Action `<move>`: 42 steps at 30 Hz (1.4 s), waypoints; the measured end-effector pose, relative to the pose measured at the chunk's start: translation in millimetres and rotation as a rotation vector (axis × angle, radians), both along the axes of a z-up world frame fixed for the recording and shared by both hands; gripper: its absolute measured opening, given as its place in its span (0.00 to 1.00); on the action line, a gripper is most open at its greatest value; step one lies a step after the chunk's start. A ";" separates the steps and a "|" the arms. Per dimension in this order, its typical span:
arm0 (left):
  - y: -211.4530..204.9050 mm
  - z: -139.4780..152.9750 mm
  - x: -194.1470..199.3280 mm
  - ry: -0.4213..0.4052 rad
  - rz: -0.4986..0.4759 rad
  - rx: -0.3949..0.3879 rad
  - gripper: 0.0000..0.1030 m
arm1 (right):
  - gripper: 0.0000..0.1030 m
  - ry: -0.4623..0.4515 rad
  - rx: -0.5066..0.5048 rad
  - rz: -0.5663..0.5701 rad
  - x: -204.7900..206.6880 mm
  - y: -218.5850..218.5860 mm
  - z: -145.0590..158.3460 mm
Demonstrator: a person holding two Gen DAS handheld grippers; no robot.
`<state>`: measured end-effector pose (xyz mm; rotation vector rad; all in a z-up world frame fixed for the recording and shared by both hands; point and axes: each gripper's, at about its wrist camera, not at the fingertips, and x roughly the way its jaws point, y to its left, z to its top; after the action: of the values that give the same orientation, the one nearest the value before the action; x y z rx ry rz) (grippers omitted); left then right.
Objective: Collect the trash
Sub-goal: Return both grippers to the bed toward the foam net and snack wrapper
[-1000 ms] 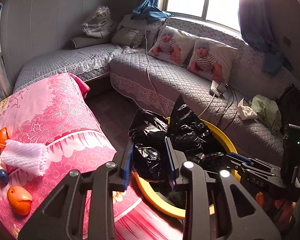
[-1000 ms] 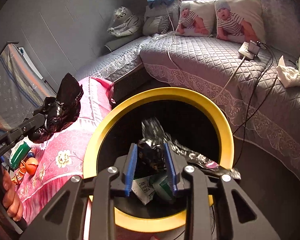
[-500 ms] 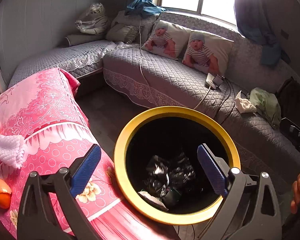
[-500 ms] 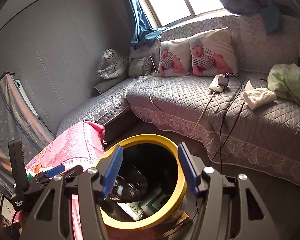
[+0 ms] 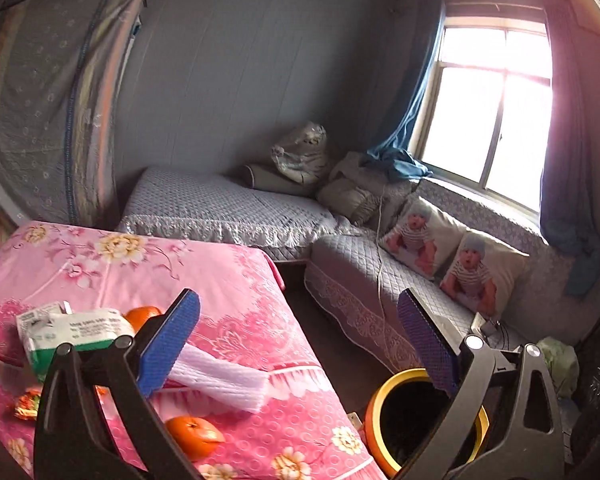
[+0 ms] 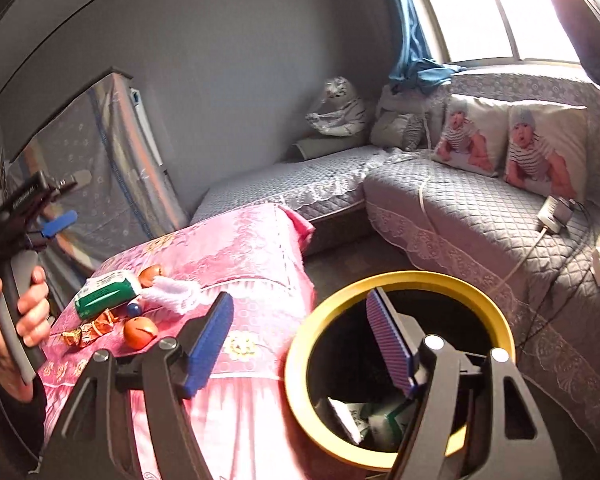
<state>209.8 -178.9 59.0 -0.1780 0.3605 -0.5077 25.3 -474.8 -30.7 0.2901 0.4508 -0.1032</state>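
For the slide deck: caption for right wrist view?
Open right tool over the yellow-rimmed bin, trash inside; more litter on the pink table.

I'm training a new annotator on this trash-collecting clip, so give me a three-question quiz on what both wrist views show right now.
1. True or false: the left gripper holds a crumpled black plastic bag.
2. Multiple choice: where does the round yellow-rimmed trash bin stand? A) on the grey quilted sofa B) on the floor beside the pink floral-covered table C) on the window sill
3. Fill in: the white foam fruit net lies on the pink cover between two ____.

Key
1. False: its jaws have just been opening, with nothing between them.
2. B
3. Oranges: one nearer the camera, one farther off.
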 end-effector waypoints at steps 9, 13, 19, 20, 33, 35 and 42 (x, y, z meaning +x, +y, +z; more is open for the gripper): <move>180.7 29.3 -9.0 -0.151 0.322 0.041 0.92 | 0.67 0.053 -0.088 0.203 57.5 76.8 3.3; 227.3 9.8 -22.5 -0.162 0.302 0.125 0.92 | 0.68 0.080 -0.094 0.252 78.1 101.4 -0.5; 240.7 -69.2 -22.2 -0.051 0.210 0.281 0.92 | 0.68 0.122 -0.130 0.319 109.6 139.2 -1.8; 245.1 -81.4 -19.0 -0.017 0.190 0.285 0.92 | 0.68 0.125 -0.138 0.331 113.8 145.5 -0.9; 231.0 -154.1 27.5 0.189 -0.018 0.364 0.91 | 0.68 0.168 -0.191 0.397 138.0 179.3 -6.6; 227.0 -159.4 34.8 0.206 -0.026 0.382 0.90 | 0.68 0.175 -0.187 0.396 140.8 178.0 -8.8; 217.1 -174.7 54.4 0.277 -0.057 0.416 0.65 | 0.68 0.192 -0.170 0.397 148.7 172.4 -15.3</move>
<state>264.2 38.2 -115.6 0.1677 0.7339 -0.4547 174.0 -302.4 -45.9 0.0199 0.6776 0.2194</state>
